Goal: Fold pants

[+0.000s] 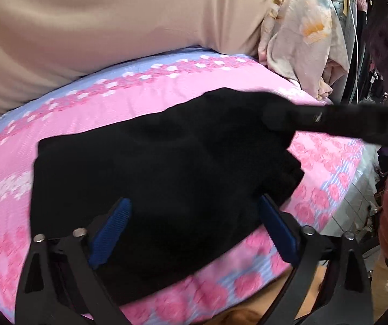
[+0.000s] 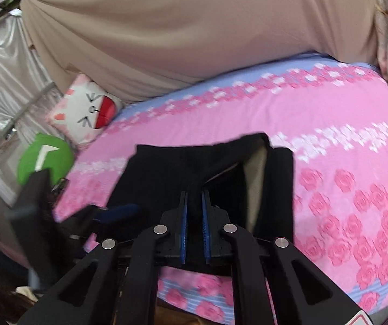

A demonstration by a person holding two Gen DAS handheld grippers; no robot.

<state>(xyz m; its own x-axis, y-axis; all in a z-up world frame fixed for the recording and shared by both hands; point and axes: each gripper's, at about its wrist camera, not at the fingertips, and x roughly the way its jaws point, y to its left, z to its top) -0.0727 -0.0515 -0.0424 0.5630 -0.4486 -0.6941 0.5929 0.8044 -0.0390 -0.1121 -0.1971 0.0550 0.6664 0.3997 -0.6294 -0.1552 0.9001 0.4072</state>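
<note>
The black pants (image 1: 150, 168) are lying on the bed (image 1: 166, 86), already doubled into a compact dark slab whose long axis is running roughly side to side across the pink flowered sheet, from a squared-off end on the left of the left wrist view to a bunched, lifted end on the right. That right end is rising off the sheet and stretching away as a taut black strip toward the right edge of the view, which suggests it is being carried by the right tongs (image 2: 195, 211). In the right wrist view those tongs are clenching a fold of the black cloth between their blue pads (image 2: 184, 222), with the cloth fanning out ahead of them and showing a pale inner lining (image 2: 256, 178) where the layer is opening.

The left tongs (image 1: 194, 216) are hanging spread wide over the near edge of the slab, gripping nothing, with cloth lying between the two blue pads but not pinched.

So the relation that matters is this: the held end is lying to the right of the flat bulk, and the fold would likely be going leftward along the long axis. The right tongs are doing the carrying; the left are nearer the resting part, well placed to pin it.

A cat-faced pillow (image 2: 82, 108) is sitting at the bed's far corner, well apart.
</note>
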